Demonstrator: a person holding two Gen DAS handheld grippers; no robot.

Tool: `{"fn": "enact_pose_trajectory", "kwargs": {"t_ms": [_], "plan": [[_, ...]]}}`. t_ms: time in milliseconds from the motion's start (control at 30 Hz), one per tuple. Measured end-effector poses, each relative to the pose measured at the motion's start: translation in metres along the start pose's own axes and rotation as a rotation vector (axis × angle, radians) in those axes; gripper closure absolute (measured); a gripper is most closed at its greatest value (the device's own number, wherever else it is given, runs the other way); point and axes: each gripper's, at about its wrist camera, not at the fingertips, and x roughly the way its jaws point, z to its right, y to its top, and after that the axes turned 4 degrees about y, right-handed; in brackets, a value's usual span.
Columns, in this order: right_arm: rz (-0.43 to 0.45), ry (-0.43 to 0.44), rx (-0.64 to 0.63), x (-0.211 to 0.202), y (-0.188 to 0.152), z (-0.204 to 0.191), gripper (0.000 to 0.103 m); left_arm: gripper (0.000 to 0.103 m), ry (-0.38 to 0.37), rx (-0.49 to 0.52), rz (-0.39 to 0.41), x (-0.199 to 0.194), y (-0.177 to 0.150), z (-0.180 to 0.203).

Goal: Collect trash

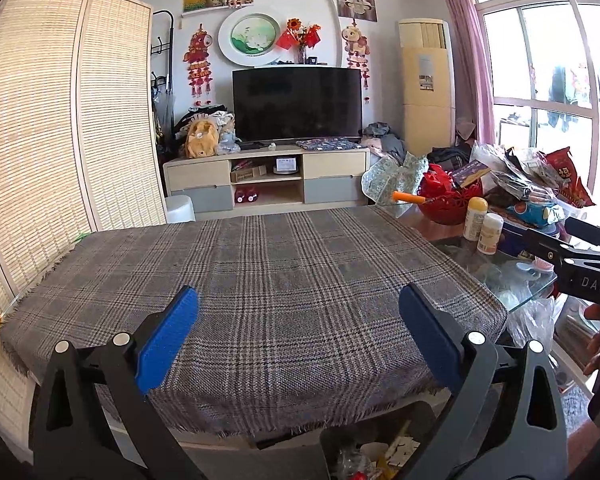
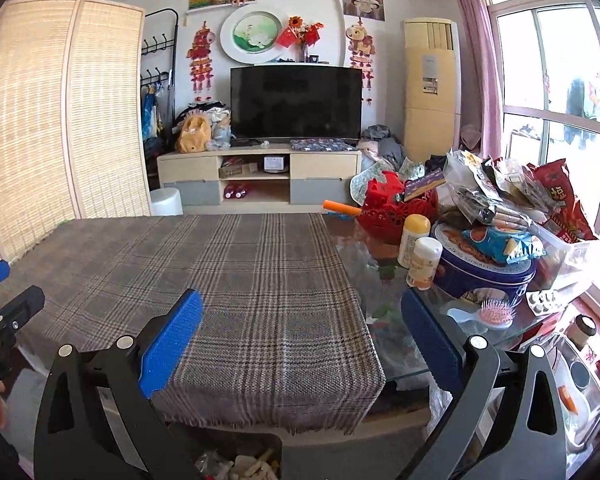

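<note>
My left gripper point(image 1: 298, 312) is open and empty, held above the near part of the plaid tablecloth point(image 1: 260, 272). My right gripper point(image 2: 302, 316) is open and empty too, over the cloth's right edge point(image 2: 352, 288). A dark bin point(image 1: 380, 448) with scraps of trash sits on the floor below the table's front edge; it also shows in the right wrist view point(image 2: 240, 460). The cloth itself carries no loose trash that I can see. The right gripper's body shows at the right of the left wrist view point(image 1: 580, 264).
The glass table end at the right holds a red basket point(image 2: 396, 208), two yellow-capped bottles point(image 2: 414, 240), a blue biscuit tin point(image 2: 484, 272), snack bags point(image 2: 500, 192) and a pink hairbrush point(image 2: 496, 312). A TV stand point(image 1: 268, 176) stands behind. A woven screen point(image 1: 60, 120) lines the left.
</note>
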Motion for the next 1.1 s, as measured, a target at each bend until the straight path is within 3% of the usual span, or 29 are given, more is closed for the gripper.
{"fn": "enact_pose_trajectory", "kwargs": {"t_ms": [300, 1100], "plan": [[-0.052, 0.009, 0.015, 0.0098, -0.0053, 0.0002, 0.003, 0.008, -0.005, -0.002, -0.014, 0.0036, 0.0003, 0.0014], [-0.038, 0.004, 0.005, 0.0059, -0.0044, -0.0027, 0.003, 0.008, -0.008, -0.018, -0.009, 0.0004, 0.0032, 0.0002]]}}
